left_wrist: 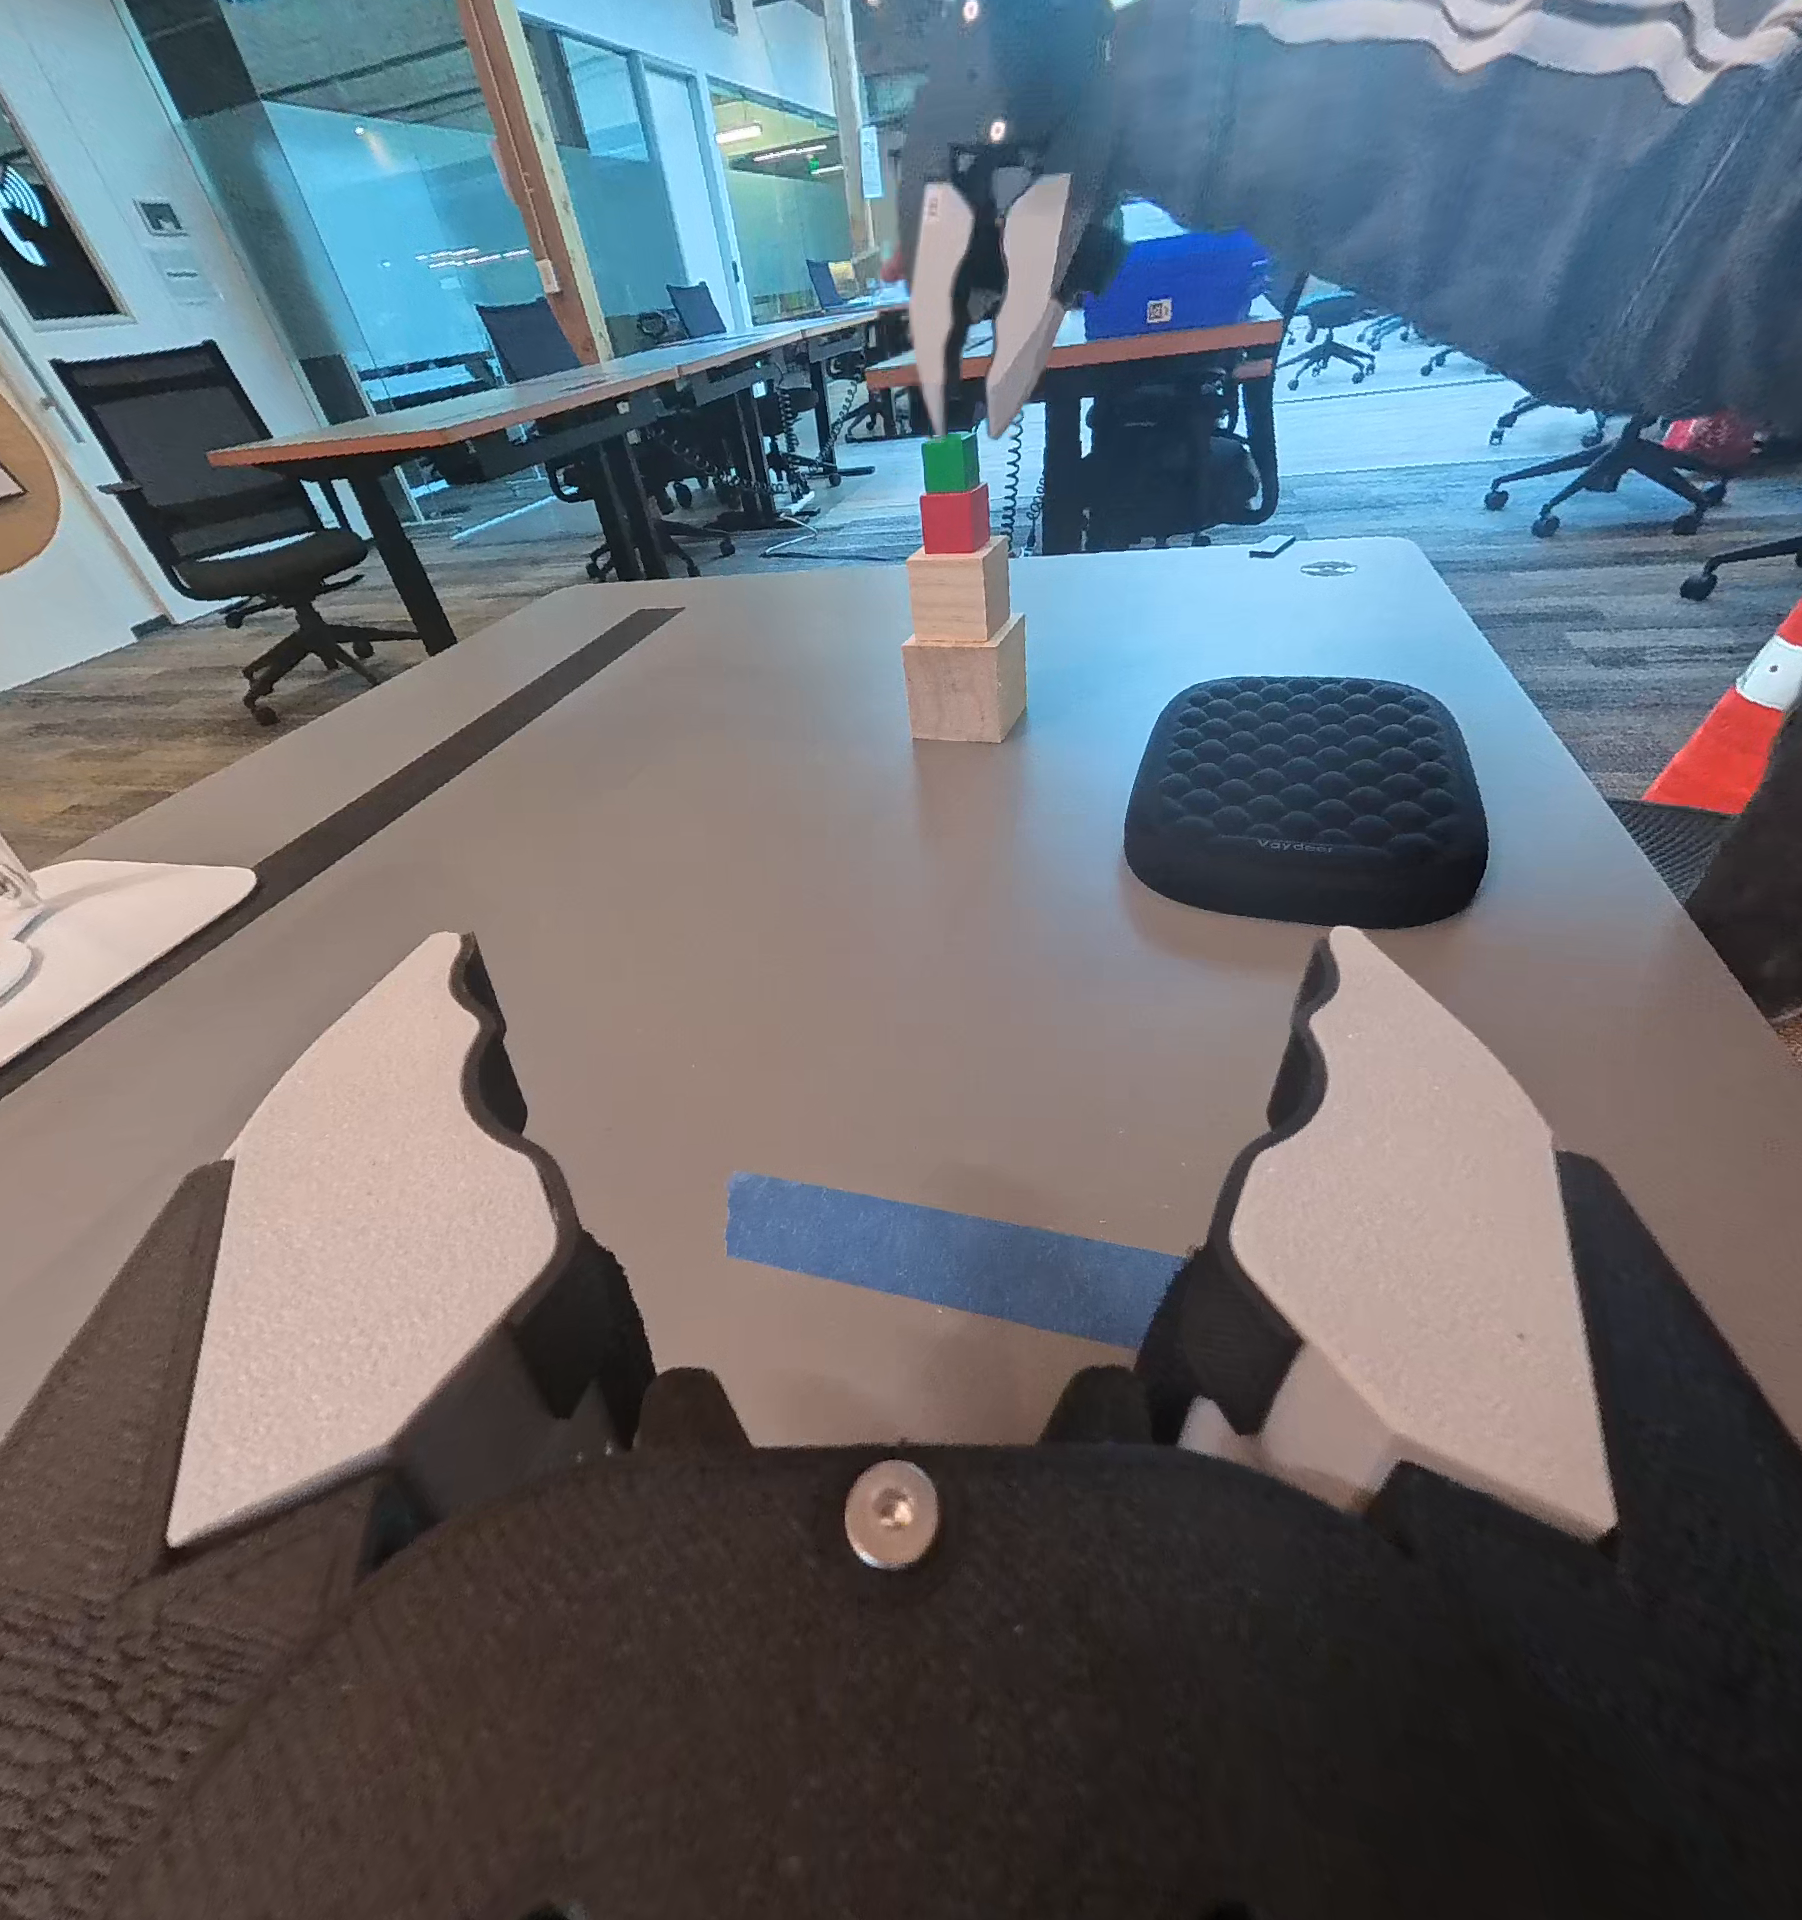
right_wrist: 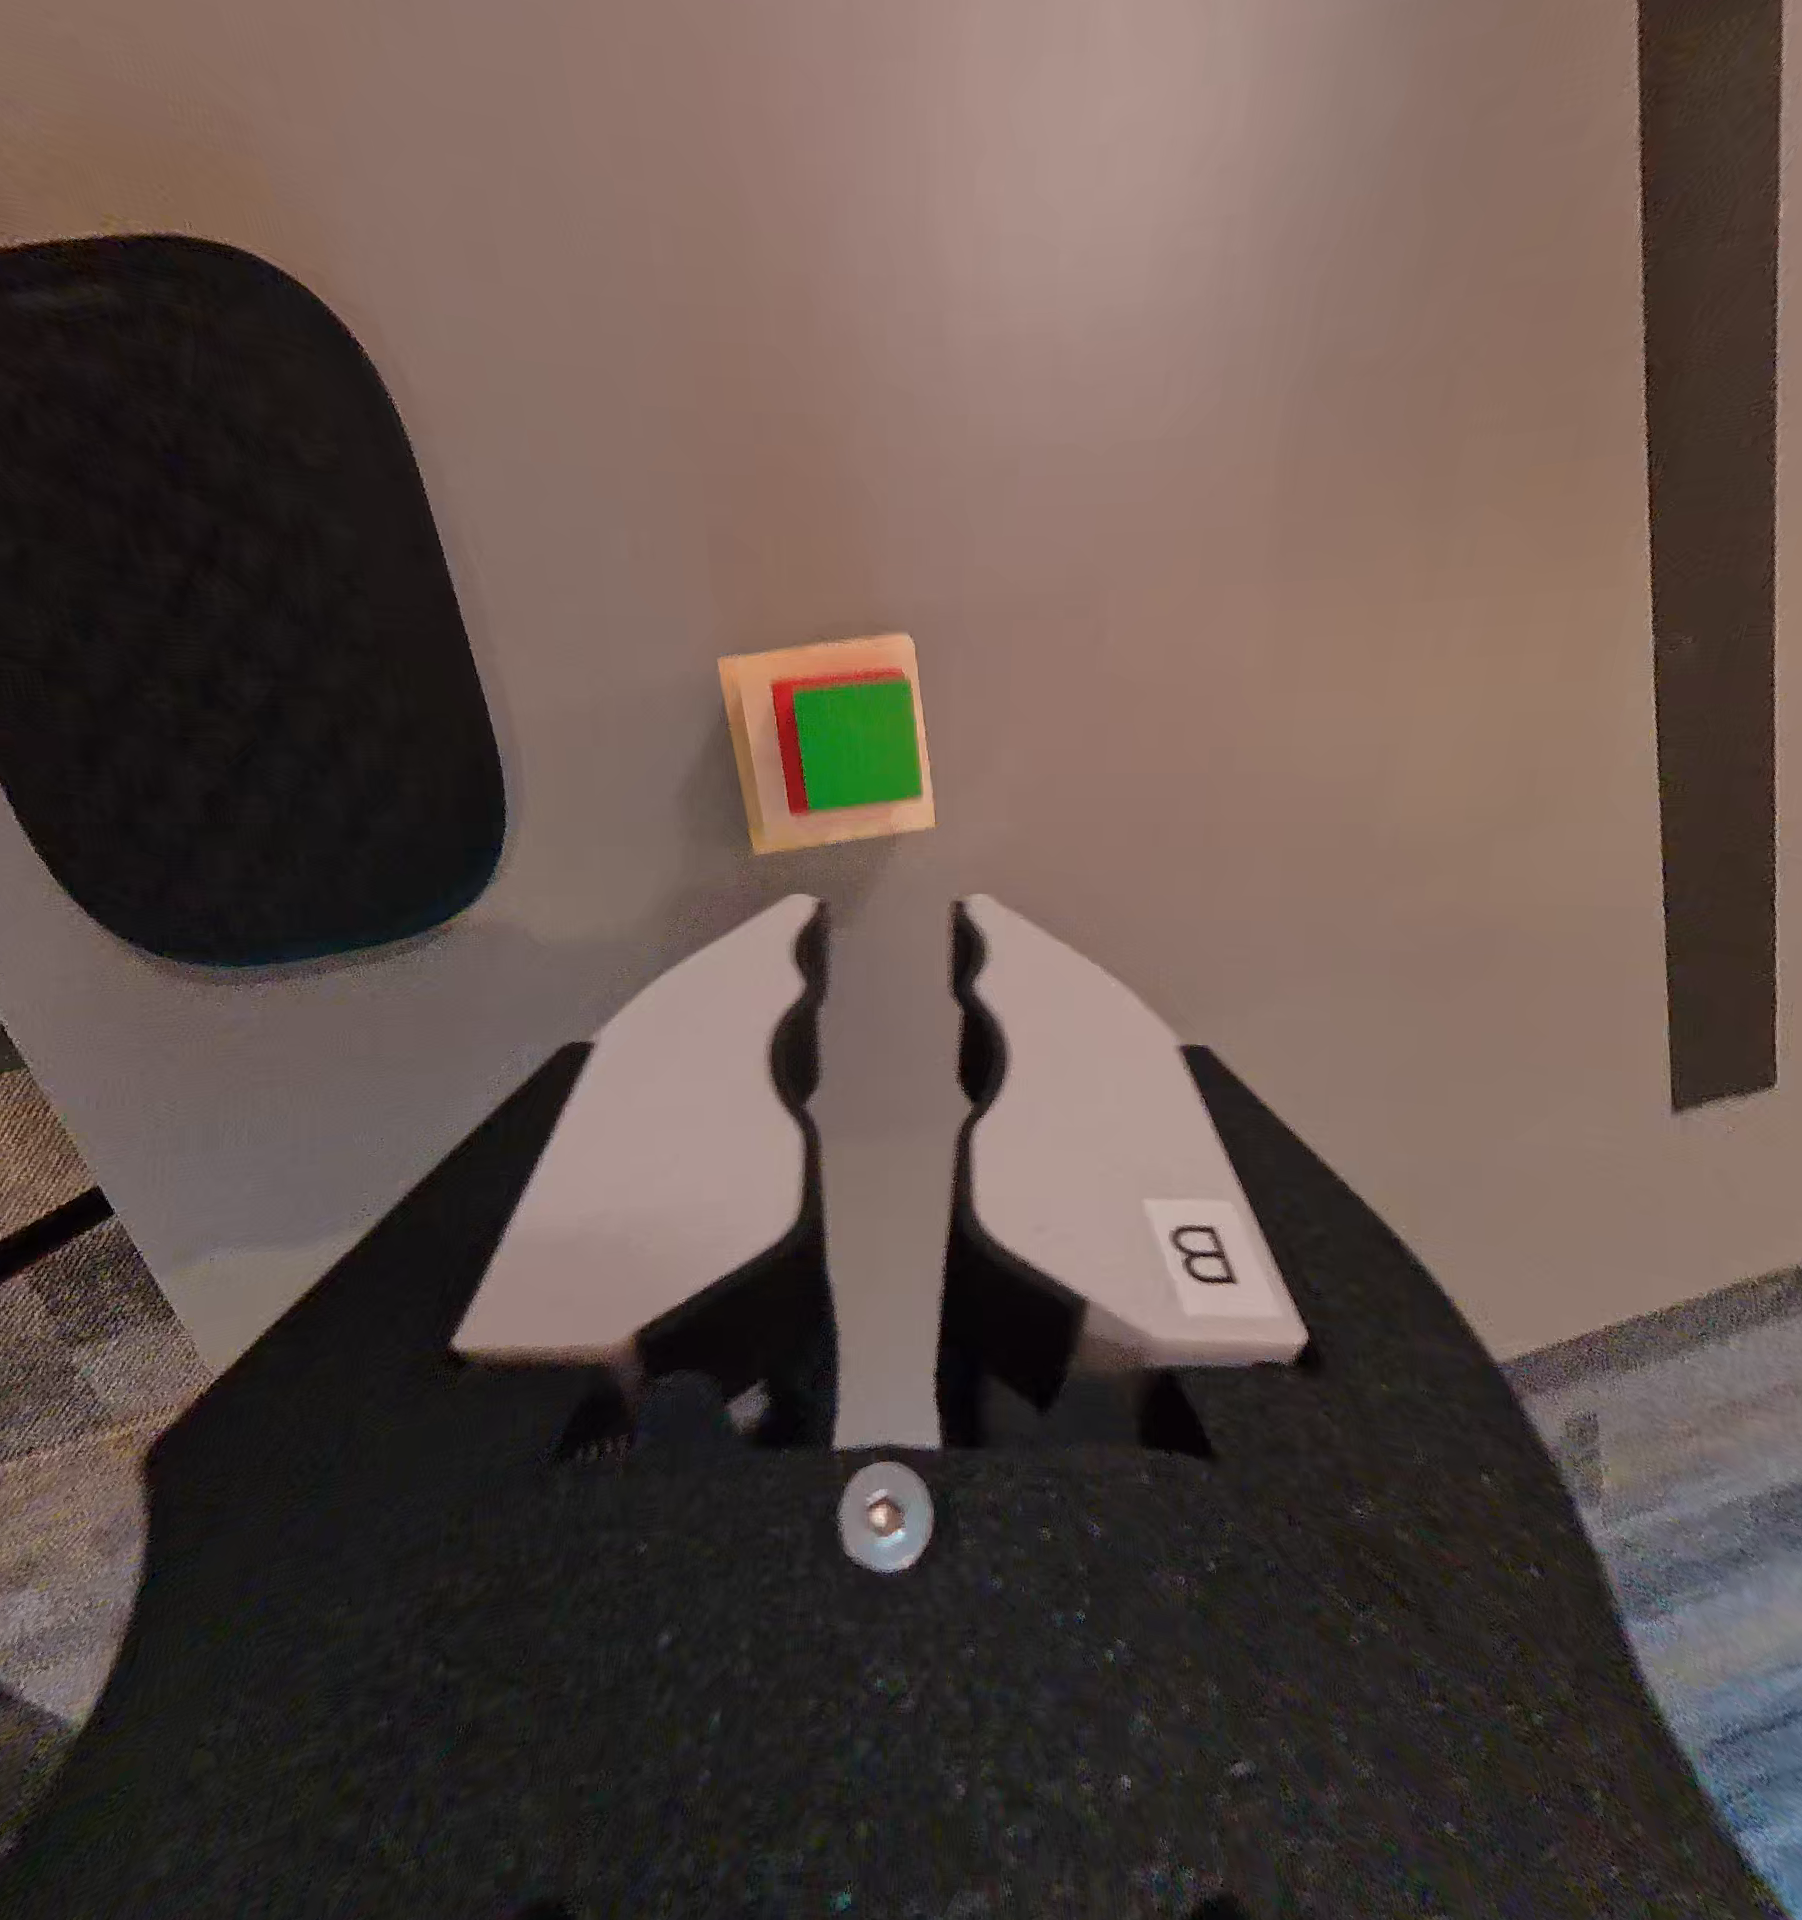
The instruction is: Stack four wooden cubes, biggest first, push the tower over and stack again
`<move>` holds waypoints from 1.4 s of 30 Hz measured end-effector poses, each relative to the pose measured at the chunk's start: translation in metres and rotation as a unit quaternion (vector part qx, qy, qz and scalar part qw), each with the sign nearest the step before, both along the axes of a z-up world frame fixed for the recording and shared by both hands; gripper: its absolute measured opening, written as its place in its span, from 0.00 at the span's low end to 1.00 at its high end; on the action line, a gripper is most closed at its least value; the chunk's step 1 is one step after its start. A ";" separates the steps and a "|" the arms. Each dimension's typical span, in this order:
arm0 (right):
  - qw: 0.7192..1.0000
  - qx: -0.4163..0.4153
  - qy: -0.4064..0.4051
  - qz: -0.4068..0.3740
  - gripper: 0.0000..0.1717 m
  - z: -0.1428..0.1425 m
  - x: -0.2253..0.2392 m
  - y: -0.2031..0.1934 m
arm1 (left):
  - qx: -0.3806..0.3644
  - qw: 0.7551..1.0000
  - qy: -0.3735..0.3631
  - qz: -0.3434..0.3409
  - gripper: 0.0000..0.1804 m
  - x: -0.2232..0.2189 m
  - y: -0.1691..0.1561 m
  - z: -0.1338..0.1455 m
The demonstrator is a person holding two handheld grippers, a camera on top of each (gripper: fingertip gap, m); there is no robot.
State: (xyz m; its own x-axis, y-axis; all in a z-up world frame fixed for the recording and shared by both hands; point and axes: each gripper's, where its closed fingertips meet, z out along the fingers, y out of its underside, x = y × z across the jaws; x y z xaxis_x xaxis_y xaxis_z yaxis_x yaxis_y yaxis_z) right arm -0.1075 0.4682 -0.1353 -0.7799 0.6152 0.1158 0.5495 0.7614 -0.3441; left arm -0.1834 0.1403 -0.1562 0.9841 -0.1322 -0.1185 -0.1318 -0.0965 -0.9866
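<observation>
Four cubes stacked in a tower (left_wrist: 964,592) on the grey surface (left_wrist: 731,831), toward its far side, just left of a black textured pad (left_wrist: 1307,795). Largest pale wooden cube (left_wrist: 962,681) at the base, smaller pale cube (left_wrist: 957,590) on it, then red cube (left_wrist: 954,520), then green cube (left_wrist: 950,462) on top. From above, green and red sitting off-centre on the pale blocks, shifted toward one edge, yet fully supported.

Right gripper (left_wrist: 968,424) poised straight over the tower, fingertips just above the green cube, jaws narrow and holding nothing, bare surface visible between the pads in the right wrist view. Left gripper (left_wrist: 892,971) low and well back from the tower, over a strip of blue tape (left_wrist: 954,1257), jaws wide and holding nothing.

Stacking step apparently complete, with the top cube released; push-over step seemingly next. Calls for dropping the right gripper beside the tower rather than on top, then sweeping sideways against the upper cubes. Best pushed away from the pad and toward open surface, so the cubes scatter within reach and not off the far edge. Afterwards, restacking from the largest pale cube.
</observation>
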 end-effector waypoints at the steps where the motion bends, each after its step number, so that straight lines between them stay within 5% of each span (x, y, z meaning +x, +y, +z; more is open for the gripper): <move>1: 1.000 0.001 0.003 -0.009 0.05 -0.002 0.003 0.005 | 0.000 1.000 0.001 0.000 0.77 0.000 0.000 0.000; 12: 0.999 -0.020 -0.017 -0.038 0.00 -0.077 0.010 0.005 | -0.002 1.000 0.000 0.003 0.77 -0.001 0.000 -0.002; 27: 0.998 -0.051 0.014 0.019 0.00 -0.050 -0.027 -0.045 | -0.004 1.000 0.003 0.000 0.77 0.000 0.001 -0.002; 30: 0.998 -0.055 0.013 0.025 0.10 -0.044 -0.027 -0.049 | -0.004 1.000 0.004 -0.001 0.77 0.001 0.001 -0.002; 35: 0.998 -0.051 0.008 0.022 0.42 -0.040 -0.024 -0.052 | -0.003 1.000 0.004 -0.002 0.77 0.001 0.001 -0.002; 42: 0.999 -0.004 -0.031 0.010 0.51 -0.053 -0.016 -0.042 | -0.004 1.000 0.003 -0.002 0.77 0.001 0.001 -0.003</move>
